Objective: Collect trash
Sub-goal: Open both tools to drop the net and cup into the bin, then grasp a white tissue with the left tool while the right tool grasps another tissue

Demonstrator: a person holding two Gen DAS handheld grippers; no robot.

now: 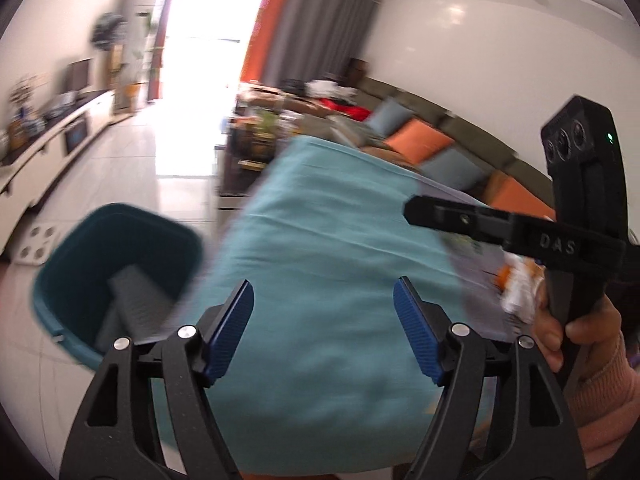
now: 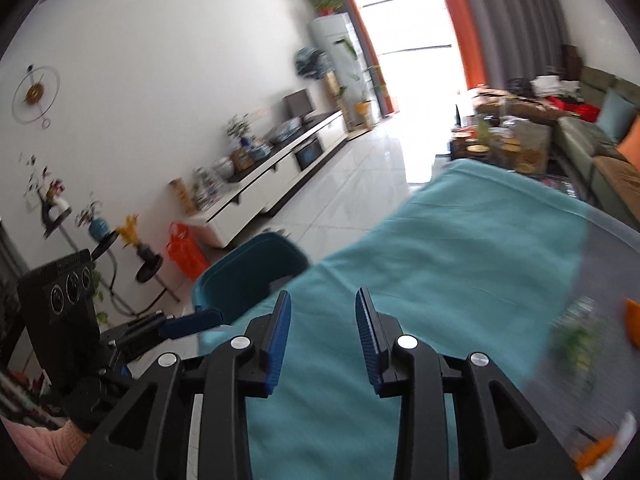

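My left gripper is open over the teal tablecloth, with nothing between its blue pads. My right gripper stands open by a narrower gap, also with nothing in it, above the same cloth. A teal bin sits on the floor off the table's left edge, with a grey thing inside; in the right wrist view the bin lies just ahead and left. Blurred trash lies to the right: a white and orange wrapper, a greenish wrapper and orange scraps.
A hand in a pink sleeve holds the right gripper's handle at the right of the left wrist view. A white TV cabinet runs along the left wall, an orange bag stands on the floor, and a sofa with cushions lies beyond the table.
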